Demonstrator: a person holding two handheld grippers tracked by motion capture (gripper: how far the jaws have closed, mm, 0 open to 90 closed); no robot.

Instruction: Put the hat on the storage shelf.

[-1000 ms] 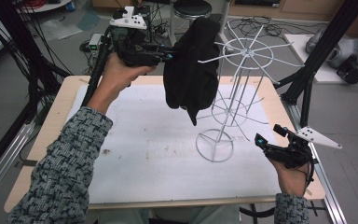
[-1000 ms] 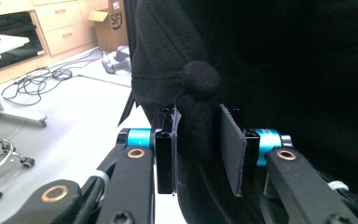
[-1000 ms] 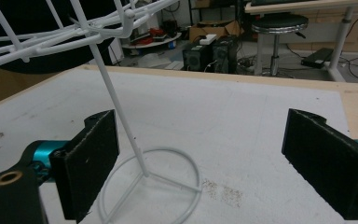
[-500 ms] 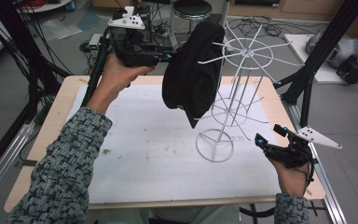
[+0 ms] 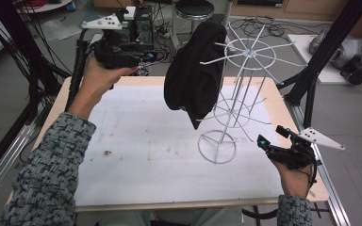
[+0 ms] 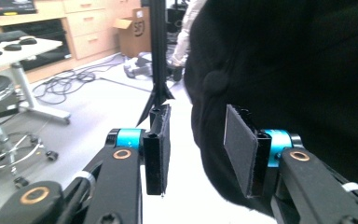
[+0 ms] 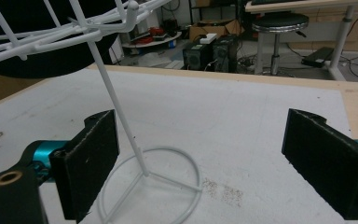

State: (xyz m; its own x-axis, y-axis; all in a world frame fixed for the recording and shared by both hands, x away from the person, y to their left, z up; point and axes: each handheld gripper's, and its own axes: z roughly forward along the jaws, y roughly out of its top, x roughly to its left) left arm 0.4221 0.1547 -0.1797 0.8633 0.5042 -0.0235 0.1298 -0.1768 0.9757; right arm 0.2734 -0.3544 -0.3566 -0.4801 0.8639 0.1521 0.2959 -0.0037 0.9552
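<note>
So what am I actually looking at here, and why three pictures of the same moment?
There is no robot arm: a person holds a two-jaw gripper in each hand. The high view looks down from above. The left gripper has just been opening its jaws, with nothing between them, beside a black cap that hangs on a white wire rack. The rack stands on a table covered with white paper. The right gripper waits open near the rack's ring base. The other two pictures come from cameras riding on the grippers, looking along their black jaws: the left gripper view shows the cap close up, the right gripper view the rack's stem and base.
</note>
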